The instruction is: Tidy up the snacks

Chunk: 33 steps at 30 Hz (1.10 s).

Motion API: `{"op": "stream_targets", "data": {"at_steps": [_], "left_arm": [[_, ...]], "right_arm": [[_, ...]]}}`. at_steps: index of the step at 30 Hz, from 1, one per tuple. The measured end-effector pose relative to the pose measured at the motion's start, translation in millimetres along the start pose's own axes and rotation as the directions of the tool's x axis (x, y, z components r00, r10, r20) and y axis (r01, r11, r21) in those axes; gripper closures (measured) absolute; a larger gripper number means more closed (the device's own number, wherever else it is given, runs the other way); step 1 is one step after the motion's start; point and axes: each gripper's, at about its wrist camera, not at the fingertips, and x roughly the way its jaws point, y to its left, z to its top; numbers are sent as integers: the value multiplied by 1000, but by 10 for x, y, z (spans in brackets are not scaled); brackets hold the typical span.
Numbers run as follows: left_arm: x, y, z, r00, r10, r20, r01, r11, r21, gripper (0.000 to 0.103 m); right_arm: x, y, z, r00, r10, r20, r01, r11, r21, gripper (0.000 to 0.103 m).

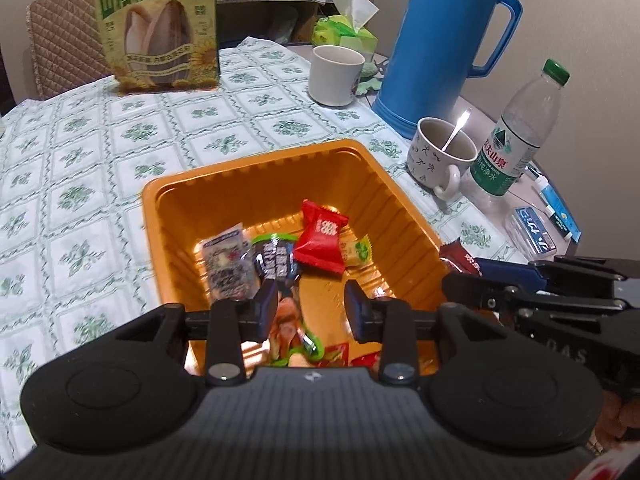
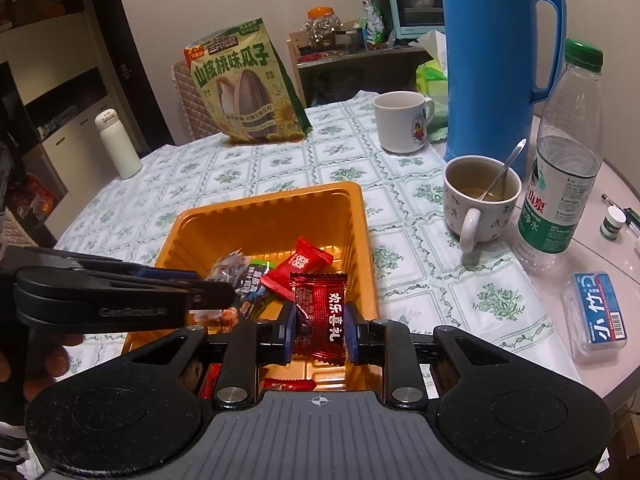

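Tray: an orange plastic tray (image 1: 256, 184) with ribbed walls stands on the flowered tablecloth (image 1: 80, 160); every place below is given from it.
Left gripper: the left gripper (image 1: 310, 306) hangs over the tray's near end, fingers apart with a clear gap; a blurred snack packet (image 1: 286, 320) with a green edge shows low in that gap, close to the left finger, and whether it touches a pad cannot be told.
Right gripper: the right gripper (image 2: 320, 326) hovers over the tray's near right part, its blue pads clamped on both sides of a dark red candy wrapper (image 2: 320, 308) with white characters, held upright above the tray floor.
Snacks in the tray: a bright red candy (image 1: 320, 240), a small yellow-green sweet (image 1: 358, 250) just right of it, a dark packet with a green rim (image 1: 276, 258) and a grey-white packet (image 1: 228, 260) lie together mid-floor; more red wrappers (image 2: 288, 384) lie at the near wall.
Beyond the tray: a sunflower seed bag (image 1: 158, 28) stands upright at the far left, a white mug (image 1: 334, 74) farther back.
Right of the tray: a patterned cup (image 1: 440, 156) with a spoon (image 1: 456, 130), a blue thermos jug (image 1: 440, 40) behind it, a water bottle (image 1: 520, 128) and a clear box with a blue label (image 2: 596, 316).
Person: fingers (image 2: 52, 360) show under the left gripper's handle.
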Motion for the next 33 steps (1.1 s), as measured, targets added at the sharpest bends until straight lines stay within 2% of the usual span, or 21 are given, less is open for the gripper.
{"op": "stream_targets", "data": {"at_steps": [9,15,16,18,20,25,29,33], "left_arm": [[-175,66,-112,1000,19,9,-19,999,-28,69],[-277,85,-154,999,33,25,-32,999,-43,67],[-293,89,-162,999,36,27,-35,998,-45,66],[-325,94,-183,999,42,30,-40,998,-48,63],[-358,96,-206,998,49,32,-47,998,-52,61],[-472,86,-269,997,58,44,-56,997,-61,55],[-556,66,-313,997,65,52,-61,996,-69,49],[-663,34,-366,995,76,67,-71,995,-76,47]], "right_arm": [[83,35,-28,1000,5,-27,-5,1000,-18,78],[124,25,12,1000,11,-29,-11,1000,17,77],[134,27,16,999,9,-35,-8,1000,17,75],[125,33,12,999,6,-35,-5,1000,15,64],[85,41,-5,1000,3,-18,-3,1000,12,49],[-12,71,-39,1000,11,-13,-11,1000,1,45],[-96,80,-84,1000,13,-11,-13,1000,-3,36],[-180,74,-135,1000,13,-13,-13,1000,0,31]]}}
